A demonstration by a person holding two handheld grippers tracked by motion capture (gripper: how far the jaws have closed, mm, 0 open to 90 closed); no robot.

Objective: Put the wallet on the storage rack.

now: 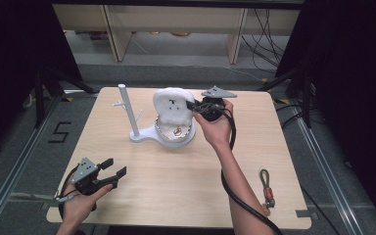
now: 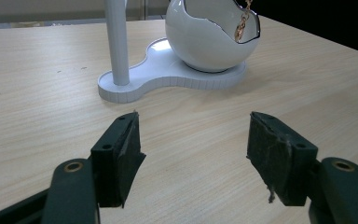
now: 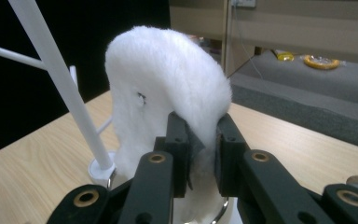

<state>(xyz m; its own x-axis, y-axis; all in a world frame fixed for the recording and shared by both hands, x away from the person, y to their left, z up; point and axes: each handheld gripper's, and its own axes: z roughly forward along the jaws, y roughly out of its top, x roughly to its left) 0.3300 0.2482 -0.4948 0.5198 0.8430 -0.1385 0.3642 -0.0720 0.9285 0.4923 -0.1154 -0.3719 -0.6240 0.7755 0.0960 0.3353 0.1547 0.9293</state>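
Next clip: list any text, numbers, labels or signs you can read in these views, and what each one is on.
"5": black numeral marked on the grey floor, left of the table.
No other writing is legible: the white jewellery stand, the fluffy white pad and both grippers bear no readable labels.

The table (image 1: 142, 171) looks like pale wood-grain laminate, matt. On it, the white stand (image 2: 168, 74) and its egg-shaped bowl (image 2: 205, 44) are glossy and smooth — the lid (image 3: 168, 88) is fluffy white plush. The pads (image 2: 126, 154) look rough, matt black.
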